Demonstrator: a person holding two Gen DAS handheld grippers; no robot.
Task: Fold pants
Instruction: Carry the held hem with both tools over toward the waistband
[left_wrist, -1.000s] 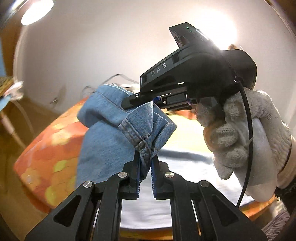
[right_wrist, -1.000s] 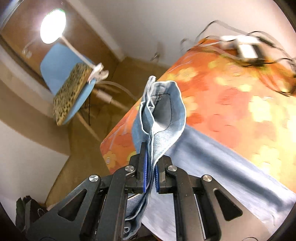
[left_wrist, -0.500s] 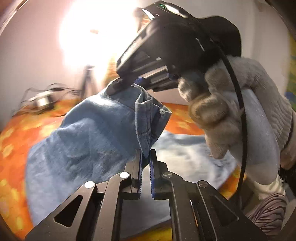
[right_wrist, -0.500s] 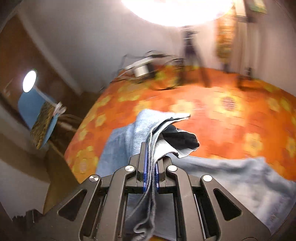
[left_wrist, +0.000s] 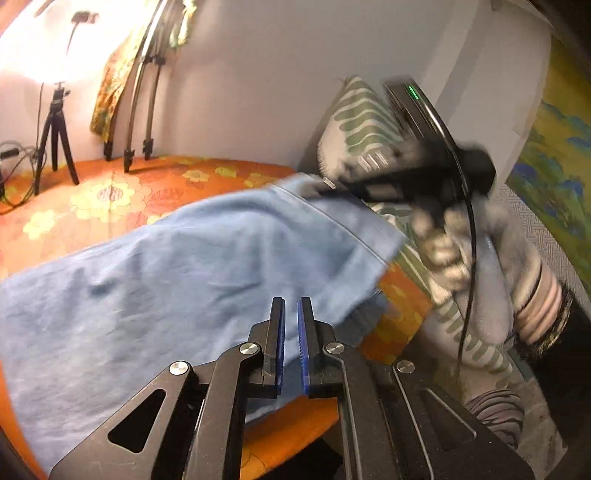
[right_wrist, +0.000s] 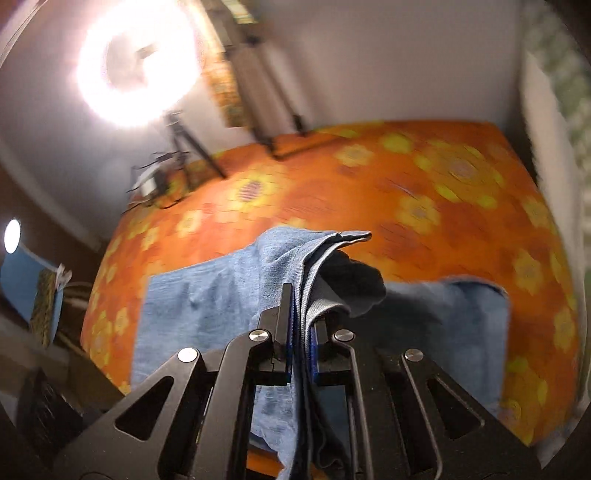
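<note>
The pants (right_wrist: 207, 295) lie spread across the orange floral bed (right_wrist: 424, 177), 1 bunched edge clamped in the right tongs (right_wrist: 301, 332). The left tongs (left_wrist: 290, 332) stand slightly apart, gripping nothing (denim lies beyond them). With only 1 corner carried, the fold may land skewed.

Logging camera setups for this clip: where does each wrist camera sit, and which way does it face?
Left wrist: sits on the left claw, faces across the bed toward the wall; shows its own two fingers, plus the gloved right hand and the blurred right claw at the pants.
Right wrist: sits on the right claw, looks down on the bed toward the ring light; shows its own fingers clamped on denim.
Shared: pants, bed, tripod.
</note>
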